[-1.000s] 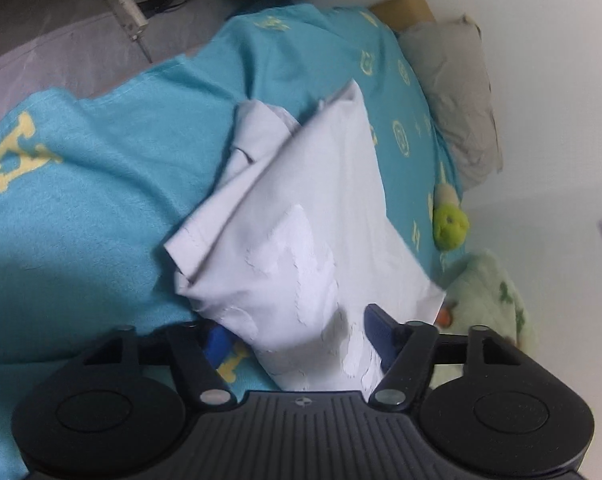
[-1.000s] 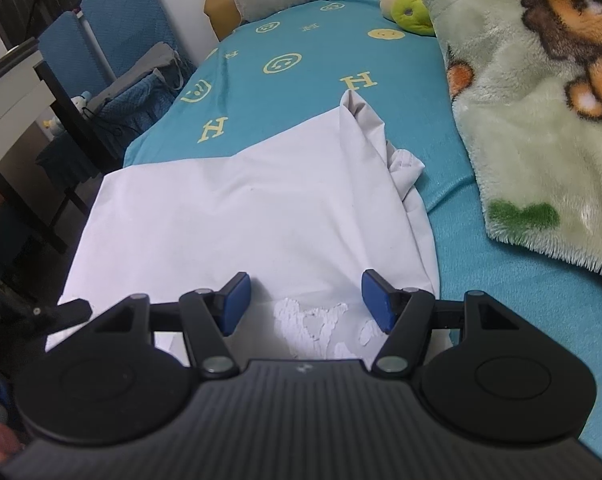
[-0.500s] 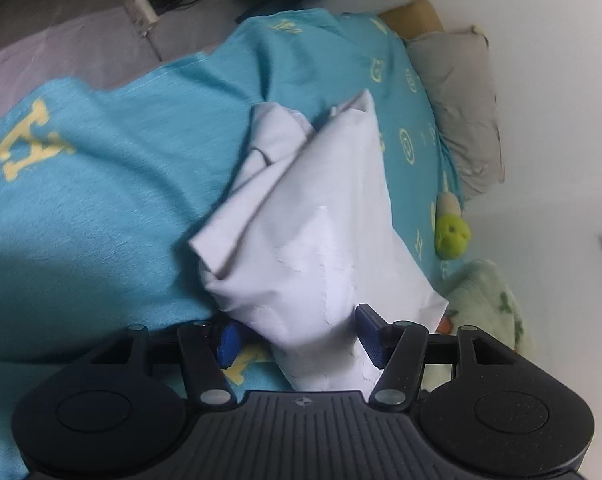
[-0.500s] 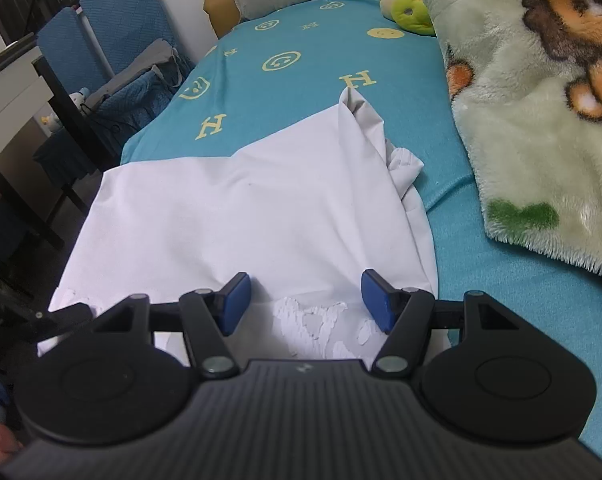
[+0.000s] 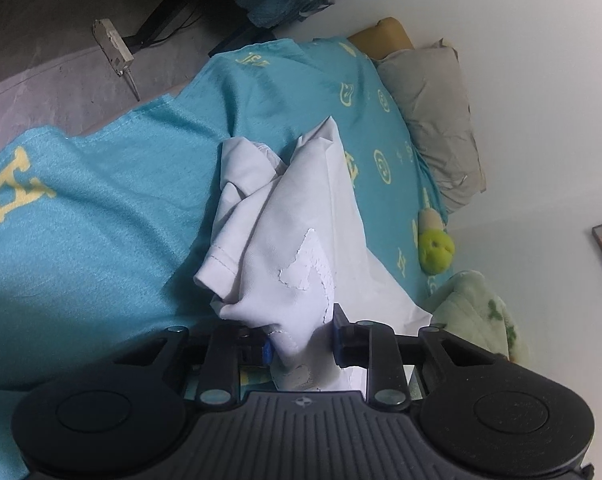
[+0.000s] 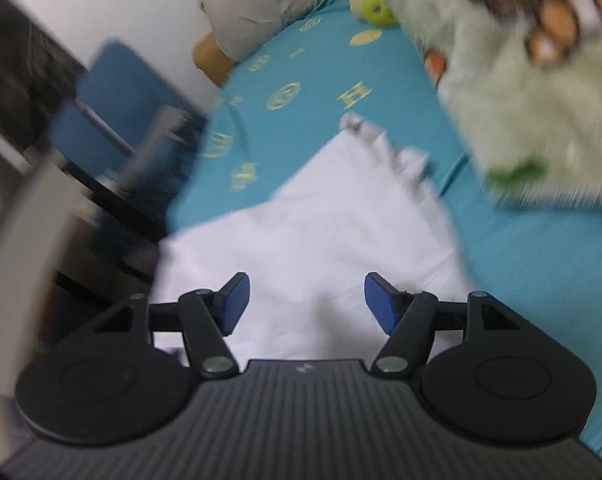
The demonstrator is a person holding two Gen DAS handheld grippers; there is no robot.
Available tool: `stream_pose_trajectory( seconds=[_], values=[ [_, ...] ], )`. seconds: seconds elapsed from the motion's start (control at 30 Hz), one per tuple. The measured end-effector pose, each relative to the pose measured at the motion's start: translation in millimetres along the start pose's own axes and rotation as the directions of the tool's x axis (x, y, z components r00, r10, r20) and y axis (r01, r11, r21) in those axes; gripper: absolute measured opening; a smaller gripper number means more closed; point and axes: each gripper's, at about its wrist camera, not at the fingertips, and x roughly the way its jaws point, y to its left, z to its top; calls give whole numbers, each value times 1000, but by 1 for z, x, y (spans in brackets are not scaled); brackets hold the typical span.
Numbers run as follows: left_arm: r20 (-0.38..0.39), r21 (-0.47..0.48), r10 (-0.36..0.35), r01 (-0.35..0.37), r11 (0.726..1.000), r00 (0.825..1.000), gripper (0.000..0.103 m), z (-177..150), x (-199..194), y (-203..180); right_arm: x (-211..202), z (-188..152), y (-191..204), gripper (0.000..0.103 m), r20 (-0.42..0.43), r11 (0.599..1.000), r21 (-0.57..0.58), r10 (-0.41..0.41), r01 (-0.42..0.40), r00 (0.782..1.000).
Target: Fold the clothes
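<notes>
Change: left jaws have narrowed onto the cloth since a second ago; right view has rolled and blurred.
Left gripper [image 5: 301,338]: jaws closing, a bunched fold of the white garment [image 5: 297,216] between the blue pads.
Garment: crumpled on the teal bed sheet [image 5: 101,208], its sleeve hem to the left.
Right gripper [image 6: 305,300]: jaws wide and opening, hovering above the garment [image 6: 321,220], gripping nothing.
Far right: green fleece blanket [image 6: 541,92].
</notes>
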Motion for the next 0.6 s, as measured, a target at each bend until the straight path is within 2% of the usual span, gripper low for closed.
stream_pose_trajectory(
  seconds=[0.03,0.07,0.17,0.27,0.37,0.53,0.6],
  values=[
    [0,-3,-1,1,1000,1000,27,0,0,0,-1,-3,-2,81,-23,997,58,55,-54,998],
    [1,-3,-3,3,1000,1000,27,0,1,-1,-1,-6,-4,86,-48,989,115,102,-96,994],
    [5,0,-6,6,1000,1000,27,1,-2,-1,9,-18,-11,86,-120,953,254,200,-164,972],
    [3,2,-7,7,1000,1000,27,3,-8,4,26,-28,-17,86,-163,923,343,243,-176,956],
    [4,-4,-13,13,1000,1000,25,3,-11,5,39,-30,-28,86,-160,892,415,266,-180,950],
    [11,-8,-23,23,1000,1000,24,2,-12,6,44,-39,-43,85,-127,818,542,308,-194,943],
    [13,-11,-27,27,1000,1000,24,2,-12,6,42,-44,-41,86,-137,812,548,321,-198,937]
  ],
)
